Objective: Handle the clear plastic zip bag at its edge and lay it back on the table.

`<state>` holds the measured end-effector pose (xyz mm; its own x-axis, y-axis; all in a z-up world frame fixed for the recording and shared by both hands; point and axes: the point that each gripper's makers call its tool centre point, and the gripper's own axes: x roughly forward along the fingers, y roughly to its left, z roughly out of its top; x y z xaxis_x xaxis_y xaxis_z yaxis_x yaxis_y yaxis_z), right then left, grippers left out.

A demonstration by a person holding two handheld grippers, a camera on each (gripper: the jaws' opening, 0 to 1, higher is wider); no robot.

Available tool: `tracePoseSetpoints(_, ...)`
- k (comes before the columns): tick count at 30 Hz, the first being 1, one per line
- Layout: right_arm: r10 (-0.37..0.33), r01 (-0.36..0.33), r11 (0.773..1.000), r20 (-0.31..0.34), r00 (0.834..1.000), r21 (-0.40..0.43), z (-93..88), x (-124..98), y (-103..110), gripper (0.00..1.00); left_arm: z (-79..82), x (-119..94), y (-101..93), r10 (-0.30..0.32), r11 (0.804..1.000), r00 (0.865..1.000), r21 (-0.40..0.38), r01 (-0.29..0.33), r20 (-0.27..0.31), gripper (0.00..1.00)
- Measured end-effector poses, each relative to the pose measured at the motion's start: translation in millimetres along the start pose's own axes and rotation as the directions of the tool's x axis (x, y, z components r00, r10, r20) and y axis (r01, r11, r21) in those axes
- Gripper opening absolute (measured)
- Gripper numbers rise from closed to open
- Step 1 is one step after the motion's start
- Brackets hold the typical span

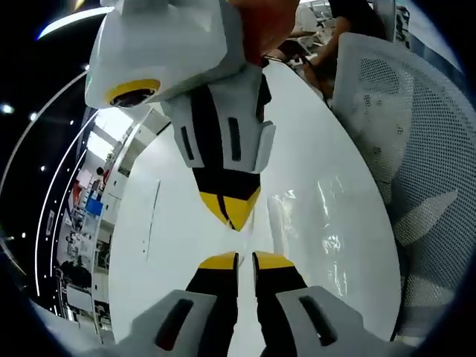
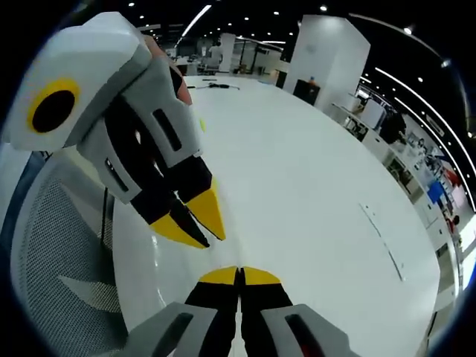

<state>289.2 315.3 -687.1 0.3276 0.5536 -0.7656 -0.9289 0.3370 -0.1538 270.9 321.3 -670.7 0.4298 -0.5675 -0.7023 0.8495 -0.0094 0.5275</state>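
Note:
The clear plastic zip bag lies flat on the white table, showing mostly as glints. Its left edge runs just beside both sets of yellow tips. My left gripper rises from below with its jaws together but for a thin slit, and I make out no film between them. My right gripper comes down from above, shut, tip to tip with the left one. In the right gripper view my right gripper is shut and my left gripper reaches in from the upper left, also shut. The bag is hard to make out in that view.
A white mesh chair stands against the table edge close to the bag, and it also appears as the chair in the right gripper view. The table stretches far ahead. A person sits at its far end.

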Motion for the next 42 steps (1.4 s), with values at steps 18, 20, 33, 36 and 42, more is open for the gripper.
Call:
tracePoseSetpoints(18, -0.073, 0.073, 0.997, 0.014, 0.997, -0.023, 24.6, 0.0, -45.9, 0.0, -6.4, 0.1, 44.0, 0.089, 0.996, 0.996, -0.022, -0.089, -0.026, 0.0)
tracePoseSetpoints(20, -0.085, 0.085, 0.996, 0.019, 0.996, -0.029, 30.1, -2.4, -50.0, 0.0, -6.9, -0.1, 54.5, 0.105, 0.994, 0.994, -0.029, -0.105, -0.025, 0.0)
tracePoseSetpoints(33, -0.183, 0.189, 0.979, 0.082, 0.98, -0.074, 86.8, -25.5, -124.1, 0.0, -8.7, -11.1, 144.1, 0.241, 0.97, 0.97, -0.037, -0.242, -0.017, 0.0)
tracePoseSetpoints(36, -0.223, 0.234, 0.969, 0.123, 0.967, -0.084, 105.1, -38.3, -138.1, 0.0, -3.1, -21.1, 165.2, 0.294, 0.955, 0.956, -0.041, -0.294, -0.008, 0.0)
tracePoseSetpoints(42, -0.252, 0.275, 0.951, 0.162, 0.954, -0.141, 118.2, -47.1, -146.3, 0.0, 1.2, -31.2, 173.8, 0.328, 0.944, 0.945, -0.025, -0.328, 0.003, 0.0)
